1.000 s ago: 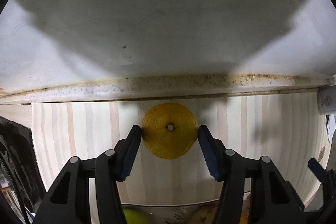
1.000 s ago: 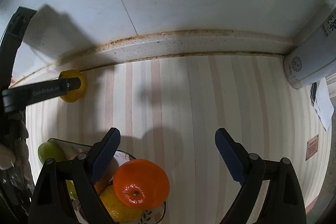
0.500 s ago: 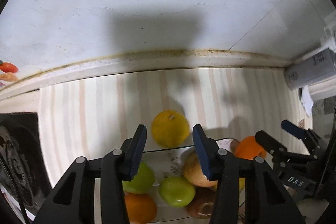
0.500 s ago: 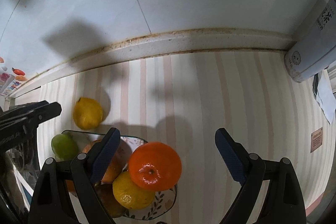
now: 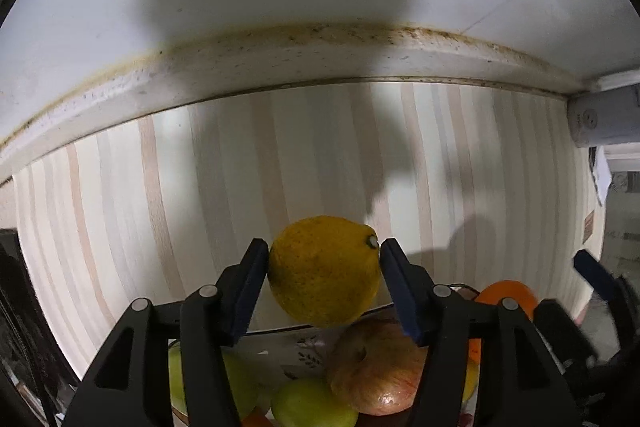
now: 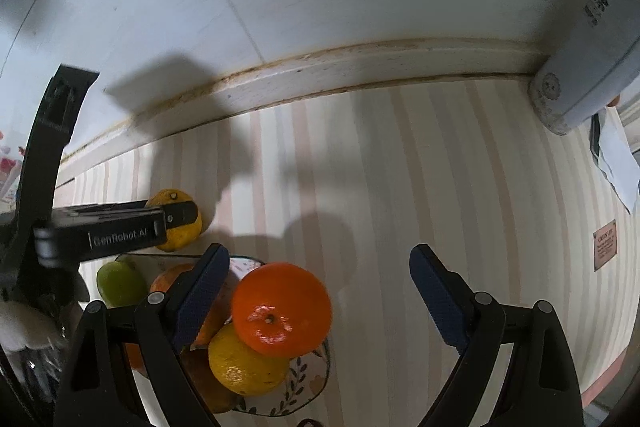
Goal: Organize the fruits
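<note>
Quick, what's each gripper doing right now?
Left gripper: jaws just opened, lemon between them; gripped or not, cannot tell.
Right gripper: open, holding nothing.

Matt pebbled rind on lemon (image 5: 324, 269), centre frame. Glossy smooth skin on orange (image 6: 282, 309), highlight lower centre. Waxy sheen on red-streaked apple (image 5: 376, 367). Glazed plate (image 6: 308, 387) with leaf print. Striped wood-look counter (image 5: 320, 155), smooth satin. Black matt plastic gripper arms, ribbed blue pads (image 5: 250, 289). Grimy speckled backsplash strip (image 5: 280, 63).

Left tongs (image 5: 323, 277) part-closed, right tongs (image 6: 318, 291) wide.
</note>
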{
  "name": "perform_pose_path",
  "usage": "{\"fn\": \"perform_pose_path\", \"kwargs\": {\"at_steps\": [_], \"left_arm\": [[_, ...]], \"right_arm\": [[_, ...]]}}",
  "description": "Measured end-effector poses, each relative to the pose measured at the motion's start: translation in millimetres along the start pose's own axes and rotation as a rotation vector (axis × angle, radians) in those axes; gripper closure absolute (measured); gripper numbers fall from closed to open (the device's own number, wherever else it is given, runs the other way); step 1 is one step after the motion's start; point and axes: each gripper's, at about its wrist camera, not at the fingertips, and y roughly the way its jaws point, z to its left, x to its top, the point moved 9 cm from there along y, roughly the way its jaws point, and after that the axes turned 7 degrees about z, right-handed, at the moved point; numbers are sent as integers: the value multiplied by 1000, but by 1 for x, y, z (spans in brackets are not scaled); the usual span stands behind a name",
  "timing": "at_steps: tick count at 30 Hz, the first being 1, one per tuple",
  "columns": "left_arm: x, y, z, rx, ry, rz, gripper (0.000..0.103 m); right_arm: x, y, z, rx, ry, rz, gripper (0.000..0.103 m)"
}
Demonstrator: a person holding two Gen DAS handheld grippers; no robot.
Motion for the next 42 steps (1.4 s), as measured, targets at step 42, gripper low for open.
{"fn": "perform_pose_path", "kwargs": {"at_steps": [42], "left_arm": [[-205, -96, 30, 122, -203, -293, 15]], "right_arm": [[-156, -75, 21, -50, -181, -69, 8]]}}
